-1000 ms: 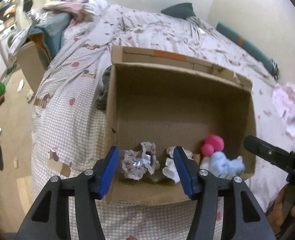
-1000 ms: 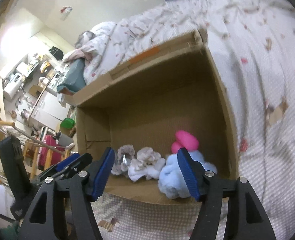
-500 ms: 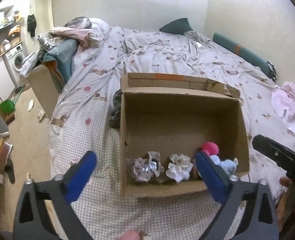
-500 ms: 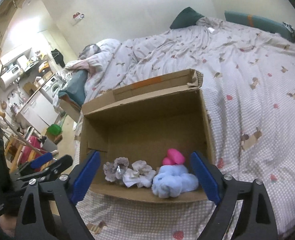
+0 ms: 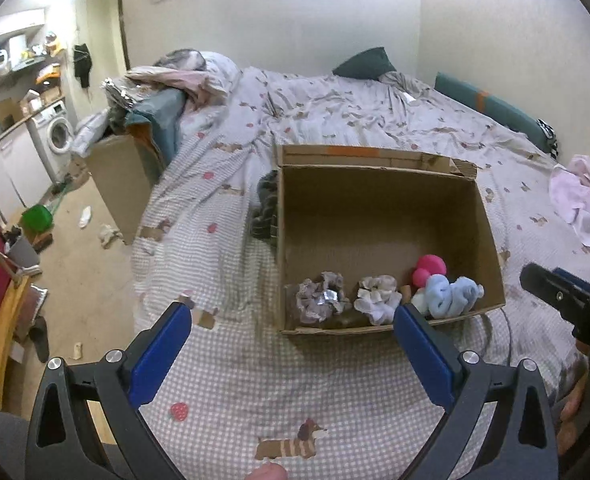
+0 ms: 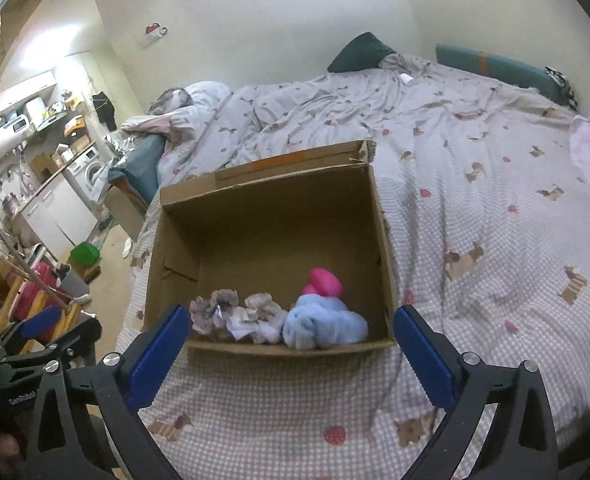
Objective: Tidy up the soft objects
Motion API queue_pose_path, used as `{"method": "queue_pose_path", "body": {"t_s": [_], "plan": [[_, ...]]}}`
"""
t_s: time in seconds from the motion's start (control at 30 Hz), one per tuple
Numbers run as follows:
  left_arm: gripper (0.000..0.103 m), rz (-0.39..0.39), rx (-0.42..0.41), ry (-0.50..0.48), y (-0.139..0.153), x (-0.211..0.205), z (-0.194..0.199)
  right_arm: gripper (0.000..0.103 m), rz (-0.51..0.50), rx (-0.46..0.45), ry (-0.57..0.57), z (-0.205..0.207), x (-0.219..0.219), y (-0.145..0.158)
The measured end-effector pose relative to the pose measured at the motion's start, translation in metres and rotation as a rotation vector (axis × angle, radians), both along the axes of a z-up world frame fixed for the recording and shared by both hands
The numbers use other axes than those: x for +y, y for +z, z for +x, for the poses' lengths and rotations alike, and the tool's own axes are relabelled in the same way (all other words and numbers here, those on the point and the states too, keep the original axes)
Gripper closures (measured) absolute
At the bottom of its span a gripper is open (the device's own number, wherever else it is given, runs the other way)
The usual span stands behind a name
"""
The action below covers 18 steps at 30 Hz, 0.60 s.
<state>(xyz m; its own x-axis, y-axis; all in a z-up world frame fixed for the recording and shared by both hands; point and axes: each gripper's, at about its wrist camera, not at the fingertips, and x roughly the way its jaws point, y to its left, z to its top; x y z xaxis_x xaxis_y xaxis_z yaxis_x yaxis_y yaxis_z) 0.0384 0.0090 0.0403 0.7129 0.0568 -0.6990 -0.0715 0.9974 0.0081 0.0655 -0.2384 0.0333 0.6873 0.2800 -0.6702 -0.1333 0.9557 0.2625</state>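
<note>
An open cardboard box (image 5: 375, 216) (image 6: 263, 216) stands on the bed. Along its near wall lie a grey frilly scrunchie (image 5: 319, 300) (image 6: 213, 310), a white scrunchie (image 5: 377, 298) (image 6: 255, 316), a light blue soft toy (image 5: 449, 294) (image 6: 321, 324) and a pink ball (image 5: 429, 270) (image 6: 323, 282). My left gripper (image 5: 291, 356) is open and empty, held back from the box's near edge. My right gripper (image 6: 289, 354) is open and empty, also in front of the box.
The bed is covered by a checked sheet with dog prints (image 5: 295, 400). A dark cloth (image 5: 265, 212) lies against the box's left side. Pale pink clothes (image 5: 583, 204) lie at the right. A second cardboard box (image 5: 119, 176) and clutter stand on the floor at left.
Both grippers have opened wide and pulled back and up from the box. The soft objects stay in the box.
</note>
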Motion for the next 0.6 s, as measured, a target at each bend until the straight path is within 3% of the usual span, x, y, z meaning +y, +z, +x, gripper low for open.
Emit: {"method": "queue_pose_path", "body": {"t_s": [0.1,0.6], "plan": [[0.001,-0.049,-0.017,-0.017,0.003,0.005,-0.008,0.000,-0.002,0.011,-0.021,-0.010,0.000,-0.004],[0.001,-0.069,0.015,0.000,-0.010,0.007,-0.006,0.000,-0.095,-0.001,-0.028,-0.013,0.017,-0.014]]}}
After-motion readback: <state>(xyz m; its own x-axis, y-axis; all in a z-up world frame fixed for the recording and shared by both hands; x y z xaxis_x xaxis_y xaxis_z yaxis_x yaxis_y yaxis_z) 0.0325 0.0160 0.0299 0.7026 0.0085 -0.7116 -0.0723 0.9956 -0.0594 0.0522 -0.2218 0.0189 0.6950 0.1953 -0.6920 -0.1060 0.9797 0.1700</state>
